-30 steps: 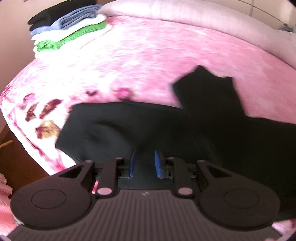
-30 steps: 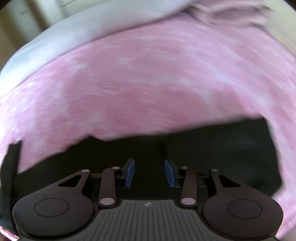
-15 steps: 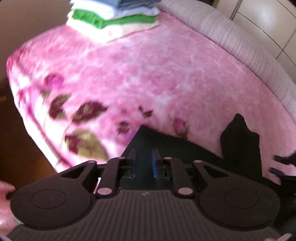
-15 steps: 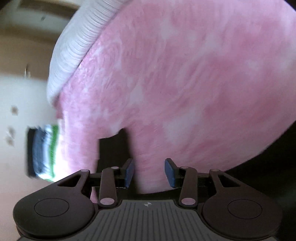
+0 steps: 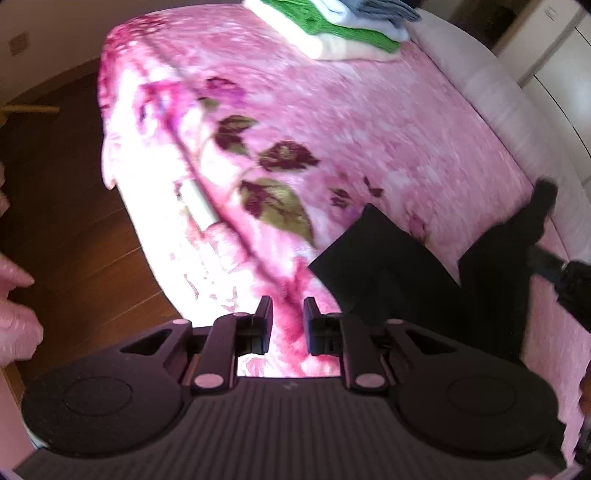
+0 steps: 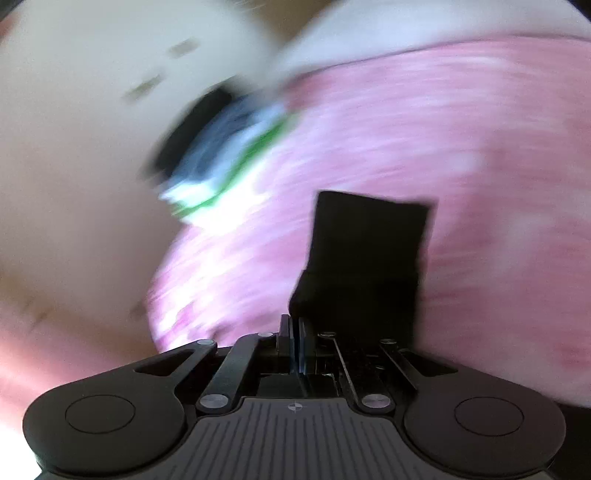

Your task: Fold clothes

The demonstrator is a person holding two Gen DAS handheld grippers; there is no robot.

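While the right gripper (image 6: 295, 328) pinches the black garment's (image 6: 365, 254) near end,
its length runs away toward the folded stack (image 6: 221, 147); left gripper (image 5: 288, 314), narrowly parted, holds nothing.

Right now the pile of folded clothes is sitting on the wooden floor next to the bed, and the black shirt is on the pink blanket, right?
Not quite. The pile of folded clothes sits on the pink blanket, at its far corner, not on the wooden floor. The left wrist view shows it. The black shirt does lie on the blanket.
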